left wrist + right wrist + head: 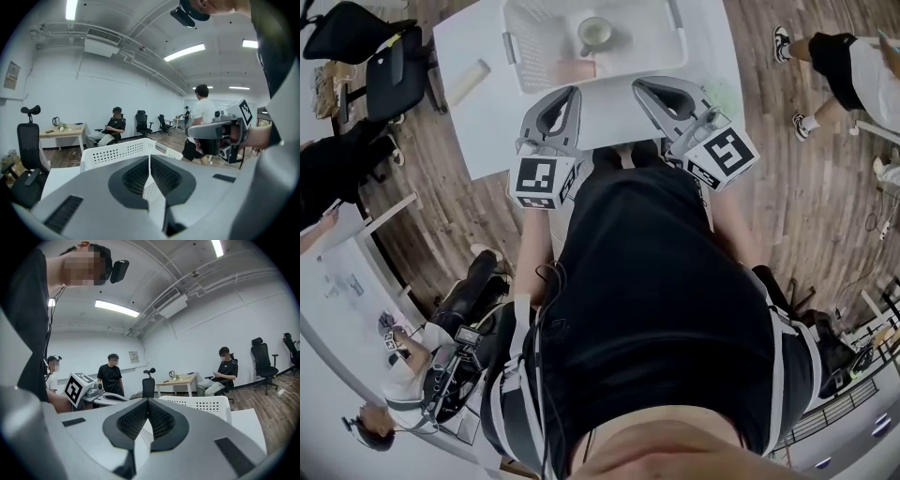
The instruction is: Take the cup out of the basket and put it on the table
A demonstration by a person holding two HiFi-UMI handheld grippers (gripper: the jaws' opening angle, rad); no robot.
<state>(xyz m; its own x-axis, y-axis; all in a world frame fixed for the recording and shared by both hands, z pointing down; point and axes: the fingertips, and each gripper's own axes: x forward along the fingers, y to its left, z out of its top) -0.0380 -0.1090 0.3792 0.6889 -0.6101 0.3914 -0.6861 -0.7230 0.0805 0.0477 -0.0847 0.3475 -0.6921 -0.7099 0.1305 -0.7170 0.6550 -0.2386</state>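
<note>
A pale cup (596,35) stands inside the white perforated basket (517,47) at the far side of the white table (478,122). Both grippers are held up near the table's near edge, short of the basket. My left gripper (572,91) is shut with nothing between its jaws, and in the left gripper view the left gripper (150,161) points over the basket (117,152) wall. My right gripper (639,84) is shut and empty too; in the right gripper view the right gripper (148,401) has the basket (201,404) beyond it. Neither gripper view shows the cup.
A light cylinder (469,82) lies on the table left of the basket. A pinkish item (574,70) sits at the basket's near side. Black office chairs (389,70) stand left of the table. People stand and sit around the room.
</note>
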